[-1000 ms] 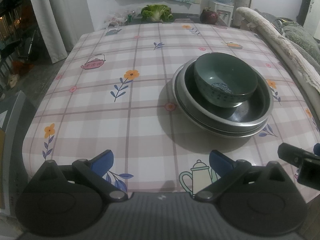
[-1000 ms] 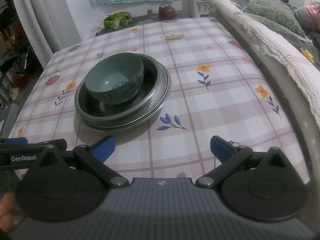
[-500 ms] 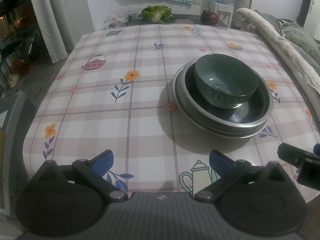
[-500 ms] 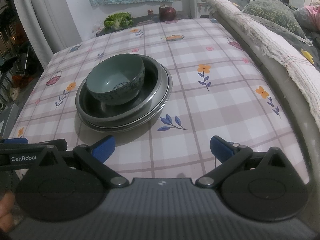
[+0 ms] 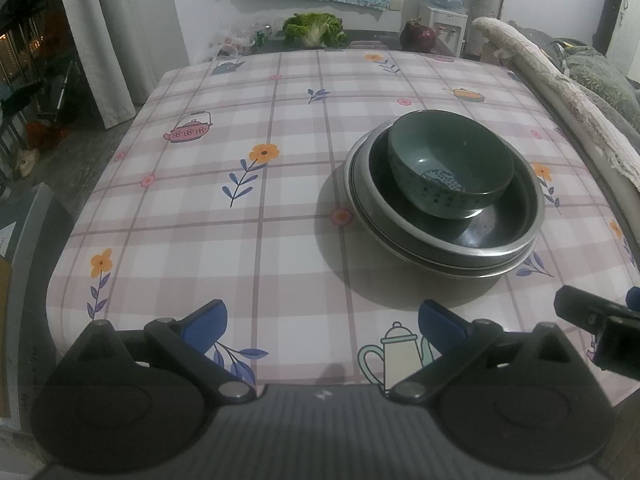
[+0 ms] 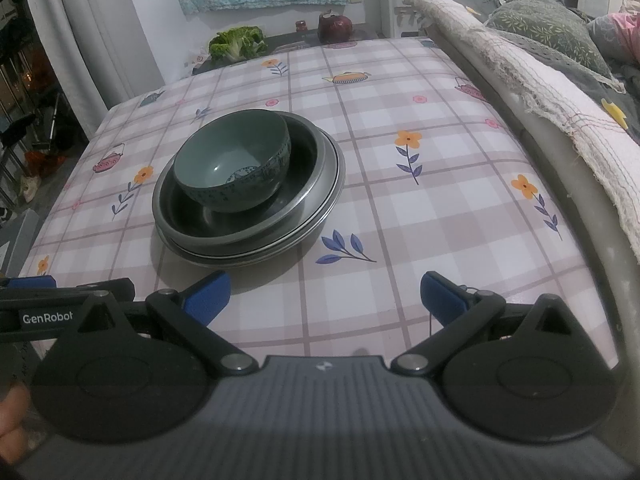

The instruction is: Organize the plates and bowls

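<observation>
A dark green bowl (image 5: 450, 166) (image 6: 234, 164) stands upright in a stack of metal plates (image 5: 500, 248) (image 6: 316, 200) on the checked tablecloth (image 5: 240, 208) (image 6: 400, 216). My left gripper (image 5: 322, 318) hangs open over the table's near edge, left of and short of the stack. Just as wide open, my right gripper (image 6: 326, 290) is near the front edge, the stack ahead to its left. Neither holds anything. Each gripper shows at the edge of the other's view.
A cabbage (image 5: 316, 30) (image 6: 238, 42) and a dark round object (image 5: 418, 36) lie on a dark surface past the table's far end. A cloth-draped bed rail (image 5: 560, 92) (image 6: 520, 80) borders the right side. Curtains (image 5: 116, 40) hang at the left.
Both grippers have drawn back and risen slightly, so the stack looks a little farther away. Bowl and plates have not moved.
</observation>
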Action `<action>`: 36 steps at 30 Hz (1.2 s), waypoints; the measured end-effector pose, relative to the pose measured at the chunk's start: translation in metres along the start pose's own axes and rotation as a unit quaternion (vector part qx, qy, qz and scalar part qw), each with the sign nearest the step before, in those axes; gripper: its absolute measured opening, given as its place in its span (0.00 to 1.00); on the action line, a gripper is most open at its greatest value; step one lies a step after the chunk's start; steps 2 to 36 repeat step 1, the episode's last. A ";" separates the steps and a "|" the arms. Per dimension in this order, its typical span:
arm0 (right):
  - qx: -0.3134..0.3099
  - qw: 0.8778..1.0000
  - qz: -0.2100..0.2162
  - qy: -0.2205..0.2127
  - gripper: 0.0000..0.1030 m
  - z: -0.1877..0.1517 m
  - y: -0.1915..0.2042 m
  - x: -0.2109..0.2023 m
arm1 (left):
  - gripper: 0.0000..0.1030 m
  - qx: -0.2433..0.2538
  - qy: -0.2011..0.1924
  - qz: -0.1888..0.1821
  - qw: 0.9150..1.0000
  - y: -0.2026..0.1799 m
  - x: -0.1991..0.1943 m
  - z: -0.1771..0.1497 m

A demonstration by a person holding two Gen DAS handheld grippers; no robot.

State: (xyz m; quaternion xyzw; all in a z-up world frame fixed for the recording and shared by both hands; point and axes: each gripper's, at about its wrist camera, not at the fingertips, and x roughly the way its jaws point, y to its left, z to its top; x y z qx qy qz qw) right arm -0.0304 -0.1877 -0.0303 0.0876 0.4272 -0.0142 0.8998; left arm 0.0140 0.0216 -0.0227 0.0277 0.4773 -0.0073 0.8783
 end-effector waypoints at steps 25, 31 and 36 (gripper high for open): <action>0.000 1.000 0.000 0.000 0.99 0.000 0.000 0.000 | 0.99 0.000 -0.001 0.000 1.000 -0.001 0.000 -0.001; 0.000 1.000 0.000 0.000 0.99 0.000 0.000 0.000 | 0.99 0.000 -0.001 0.000 1.000 -0.001 0.000 -0.001; 0.000 1.000 0.000 0.000 0.99 0.000 0.000 0.000 | 0.99 0.000 -0.001 0.000 1.000 -0.001 0.000 -0.001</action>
